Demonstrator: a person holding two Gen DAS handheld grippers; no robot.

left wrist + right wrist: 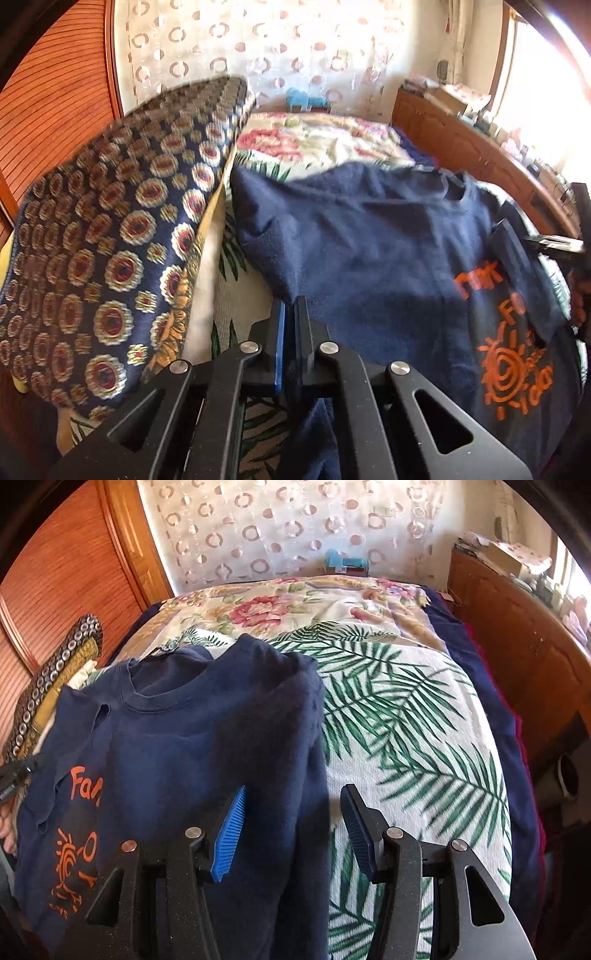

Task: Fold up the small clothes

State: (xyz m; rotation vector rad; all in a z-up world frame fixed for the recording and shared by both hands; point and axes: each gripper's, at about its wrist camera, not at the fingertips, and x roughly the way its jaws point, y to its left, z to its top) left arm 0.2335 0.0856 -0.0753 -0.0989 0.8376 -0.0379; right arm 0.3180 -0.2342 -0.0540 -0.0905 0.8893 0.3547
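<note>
A small navy sweatshirt (369,240) with an orange sun print (513,365) lies on the bed, its sides folded in over the front. My left gripper (290,306) is shut on the sweatshirt's left side fold, with cloth hanging below the fingers. In the right wrist view the sweatshirt (207,731) lies left of centre, neck away from me. My right gripper (291,797) is open and empty just above the sweatshirt's right edge, its left pad (229,834) over the cloth and its right pad (356,830) over the bedspread.
The bed has a palm-leaf spread (406,716) and a floral blanket (295,605) behind. A patterned cushion (110,258) stands at the left. A wooden footboard (517,646) runs along the right, with a curtain (295,528) at the back.
</note>
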